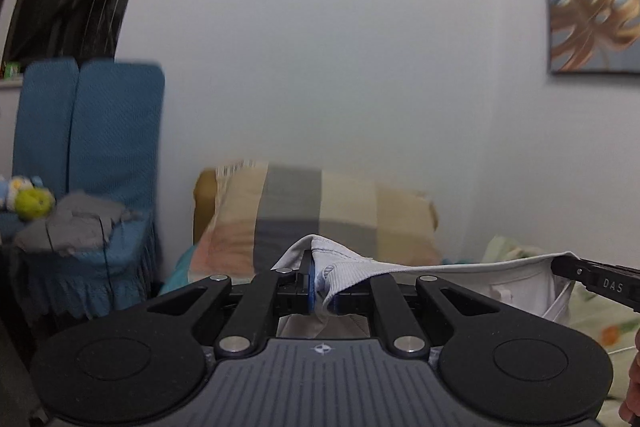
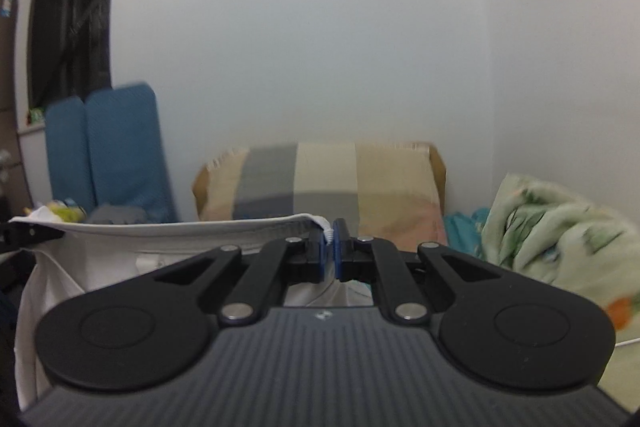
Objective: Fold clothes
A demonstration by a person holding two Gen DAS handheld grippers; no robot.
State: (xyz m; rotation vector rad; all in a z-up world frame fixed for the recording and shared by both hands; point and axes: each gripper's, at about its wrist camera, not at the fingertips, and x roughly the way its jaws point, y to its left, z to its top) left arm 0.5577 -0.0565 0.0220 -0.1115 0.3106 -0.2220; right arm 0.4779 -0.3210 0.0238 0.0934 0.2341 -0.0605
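Observation:
A white garment [image 1: 460, 273] with a ribbed edge hangs stretched between my two grippers, held up in the air. My left gripper [image 1: 320, 285] is shut on one end of its ribbed band. My right gripper [image 2: 330, 247] is shut on the other end, and the garment [image 2: 160, 247] runs left from it to the left gripper's finger [image 2: 32, 233]. In the left wrist view the right gripper's finger [image 1: 600, 281] shows at the right edge, clamped on the cloth. The rest of the garment hangs below, mostly hidden behind the gripper bodies.
A checked pillow [image 1: 320, 211] lies ahead against a white wall. A blue chair [image 1: 88, 155] with grey clothes [image 1: 76, 223] and a plush toy [image 1: 32, 199] stands left. A green floral blanket [image 2: 560, 235] lies right. A picture [image 1: 592, 7] hangs upper right.

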